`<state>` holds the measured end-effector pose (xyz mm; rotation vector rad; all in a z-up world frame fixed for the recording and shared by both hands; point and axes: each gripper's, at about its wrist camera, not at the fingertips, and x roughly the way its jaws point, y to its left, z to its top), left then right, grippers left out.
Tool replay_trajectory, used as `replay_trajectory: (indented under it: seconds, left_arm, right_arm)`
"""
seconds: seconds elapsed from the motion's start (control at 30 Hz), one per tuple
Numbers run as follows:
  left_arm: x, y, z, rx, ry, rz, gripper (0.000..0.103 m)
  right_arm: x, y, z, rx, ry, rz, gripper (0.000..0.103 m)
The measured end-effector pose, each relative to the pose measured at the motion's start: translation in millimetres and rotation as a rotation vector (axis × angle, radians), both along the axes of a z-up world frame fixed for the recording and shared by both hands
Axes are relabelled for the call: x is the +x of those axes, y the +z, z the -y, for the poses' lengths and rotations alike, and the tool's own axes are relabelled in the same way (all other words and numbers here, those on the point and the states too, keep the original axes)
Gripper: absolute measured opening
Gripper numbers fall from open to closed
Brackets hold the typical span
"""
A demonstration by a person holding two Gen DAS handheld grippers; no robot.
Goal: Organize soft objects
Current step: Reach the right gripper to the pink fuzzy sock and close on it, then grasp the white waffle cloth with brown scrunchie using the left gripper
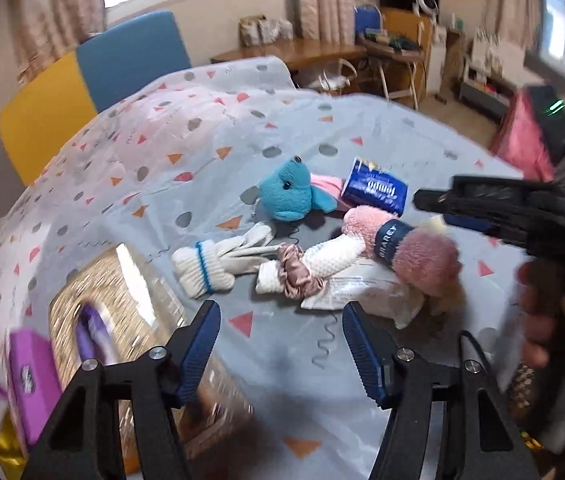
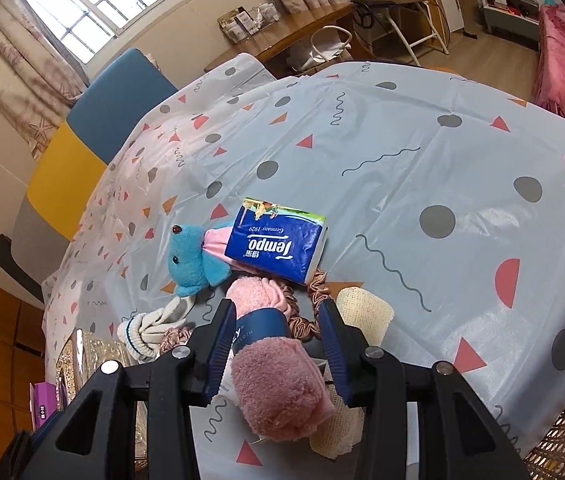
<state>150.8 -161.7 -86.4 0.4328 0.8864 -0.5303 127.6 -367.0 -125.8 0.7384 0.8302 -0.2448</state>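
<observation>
the right claw (image 2: pixel 276 350) stands wide open astride the rolled pink fluffy towel with a navy band (image 2: pixel 272 376), its long axis running straight ahead between the fingers on the surface (image 2: pixel 422 168), nothing gripped yet.

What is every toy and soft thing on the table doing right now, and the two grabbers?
left gripper: open, empty, above the tablecloth.
right gripper: open, fingers either side of the pink towel roll.
pink towel roll: rolled, banded, lying down.
blue plush toy: lying on its side.
tissue pack: sealed, resting on the plush toy.
white glove: lying flat.
pink scrunchie: around a white cloth roll.
</observation>
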Motion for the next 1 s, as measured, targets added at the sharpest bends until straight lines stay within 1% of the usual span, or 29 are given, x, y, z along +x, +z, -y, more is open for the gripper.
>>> replay_trajectory:
  seconds: [0.1,0.17,0.33,0.43,0.47,0.53,0.57,0.6,0.63,0.67,0.7,0.77,0.8,0.93,1.0]
  left_arm:
    - [16.5,-17.4,21.1,0.062,-0.022,-0.013,0.064]
    - [26.6,-26.2,32.0,0.087,-0.029,-0.021,0.065]
    - [43.6,-47.6,58.4,0.149,-0.095,-0.018,0.067]
    - [53.3,-65.7,68.6,0.191,-0.124,-0.057,0.067]
    - [55.6,-69.4,70.3,0.194,-0.128,-0.067,0.067]
    - [62.8,-72.4,70.0,0.160,-0.113,-0.081,0.067]
    - [66.4,-73.0,68.5,0.137,-0.103,-0.102,0.064]
    - [70.7,-73.7,65.6,0.103,-0.090,-0.142,0.054]
    - [72.9,-73.1,62.6,0.080,-0.078,-0.159,0.053]
    - [73.1,-72.4,61.0,0.068,-0.074,-0.163,0.047]
    - [73.0,-72.2,57.7,0.059,-0.070,-0.170,0.044]
    - [70.3,-72.5,51.6,0.047,-0.055,-0.176,0.041]
    - [68.5,-71.6,47.4,0.029,-0.043,-0.180,0.040]
    - [59.5,-66.9,38.0,-0.015,-0.008,-0.181,0.038]
    - [55.0,-63.3,32.8,-0.032,0.010,-0.177,0.038]
  right_arm:
    - [-2.0,-0.7,3.5,0.015,-0.015,0.006,0.043]
    - [-3.2,-1.4,6.1,0.031,-0.023,0.011,0.043]
    - [-1.5,-6.4,9.1,0.076,-0.019,0.004,0.043]
    - [-0.7,-7.9,8.5,0.088,-0.011,0.002,0.043]
    - [-0.3,-8.4,8.4,0.090,-0.008,0.001,0.043]
    - [0.6,-9.8,7.9,0.099,-0.002,-0.003,0.043]
    - [0.9,-10.4,7.9,0.104,0.001,-0.004,0.043]
    - [1.2,-10.6,8.1,0.105,0.001,-0.004,0.043]
    - [1.0,-10.6,8.3,0.104,0.001,-0.004,0.043]
    - [0.8,-10.6,8.3,0.105,0.000,-0.002,0.043]
    - [0.4,-10.6,8.3,0.107,0.001,0.000,0.043]
    - [1.0,-10.8,7.9,0.103,0.001,-0.002,0.043]
    - [1.3,-10.8,7.8,0.100,0.003,-0.003,0.043]
    - [2.9,-9.6,3.7,0.083,0.021,-0.005,0.043]
    - [5.8,-9.6,0.6,0.060,0.033,-0.019,0.043]
